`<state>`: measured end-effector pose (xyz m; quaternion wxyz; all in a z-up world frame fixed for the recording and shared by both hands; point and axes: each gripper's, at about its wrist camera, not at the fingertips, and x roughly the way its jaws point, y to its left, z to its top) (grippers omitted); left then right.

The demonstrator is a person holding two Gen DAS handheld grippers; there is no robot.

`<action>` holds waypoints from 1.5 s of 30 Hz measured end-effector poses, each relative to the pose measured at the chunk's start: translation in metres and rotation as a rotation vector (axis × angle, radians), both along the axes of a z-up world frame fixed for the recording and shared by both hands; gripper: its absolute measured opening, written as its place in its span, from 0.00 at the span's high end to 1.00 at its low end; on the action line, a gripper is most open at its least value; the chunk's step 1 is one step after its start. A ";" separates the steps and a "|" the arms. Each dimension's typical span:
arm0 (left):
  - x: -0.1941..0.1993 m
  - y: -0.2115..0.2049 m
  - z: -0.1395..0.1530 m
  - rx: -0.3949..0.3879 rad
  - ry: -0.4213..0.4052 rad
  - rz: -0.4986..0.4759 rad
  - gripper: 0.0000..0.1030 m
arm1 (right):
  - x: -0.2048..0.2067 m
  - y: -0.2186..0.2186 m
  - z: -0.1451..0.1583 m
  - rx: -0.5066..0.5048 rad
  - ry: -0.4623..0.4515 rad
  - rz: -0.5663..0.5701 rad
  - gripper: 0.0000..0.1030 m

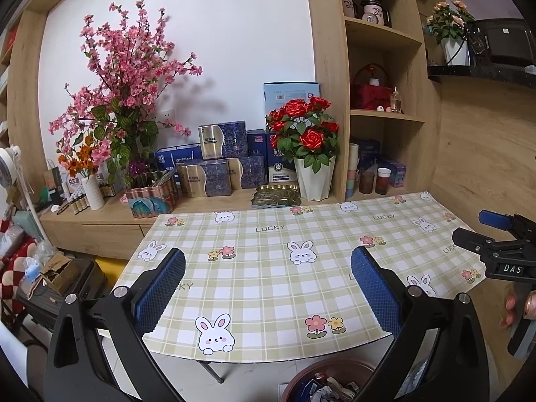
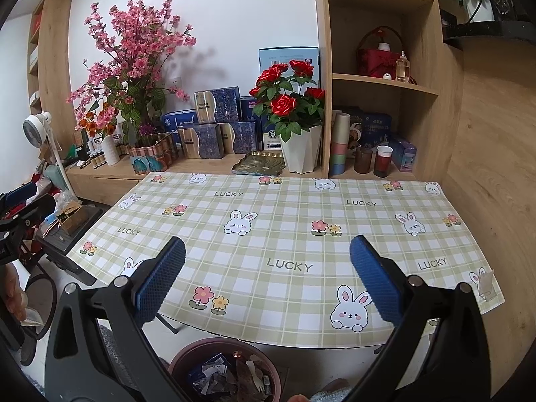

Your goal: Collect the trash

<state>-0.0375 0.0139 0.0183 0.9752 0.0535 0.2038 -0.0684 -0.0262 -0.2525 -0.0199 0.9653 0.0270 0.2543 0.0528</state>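
Note:
A brown round bin point(image 2: 187, 356) stands on the floor below the table's near edge, holding wrappers, paper scraps and a small white fork point(image 2: 254, 380); it also shows in the left wrist view point(image 1: 301, 378). A small crumpled clear wrapper point(image 2: 485, 284) lies at the table's near right corner. My left gripper point(image 1: 268, 288) is open and empty above the near left of the table point(image 1: 268, 278). My right gripper point(image 2: 268, 278) is open and empty above the near edge; it also shows at the right of the left wrist view point(image 1: 469, 231).
The table wears a green checked cloth with bunnies point(image 2: 288, 221). Behind it a wooden ledge holds a white pot of red roses point(image 2: 298, 147), blue boxes point(image 2: 214, 134), a gold tray point(image 2: 261, 164) and pink blossoms point(image 2: 134, 60). Shelves with cups point(image 2: 382, 160) stand right. A fan point(image 2: 37, 127) and clutter stand left.

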 end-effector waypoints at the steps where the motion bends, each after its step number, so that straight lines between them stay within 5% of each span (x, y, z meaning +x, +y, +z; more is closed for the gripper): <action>1: 0.000 0.000 0.000 -0.001 0.001 0.001 0.06 | 0.000 0.000 0.000 -0.002 -0.001 0.001 0.06; 45: 0.000 0.010 0.003 0.003 0.003 0.042 0.06 | 0.002 0.013 0.001 -0.004 -0.006 0.001 0.06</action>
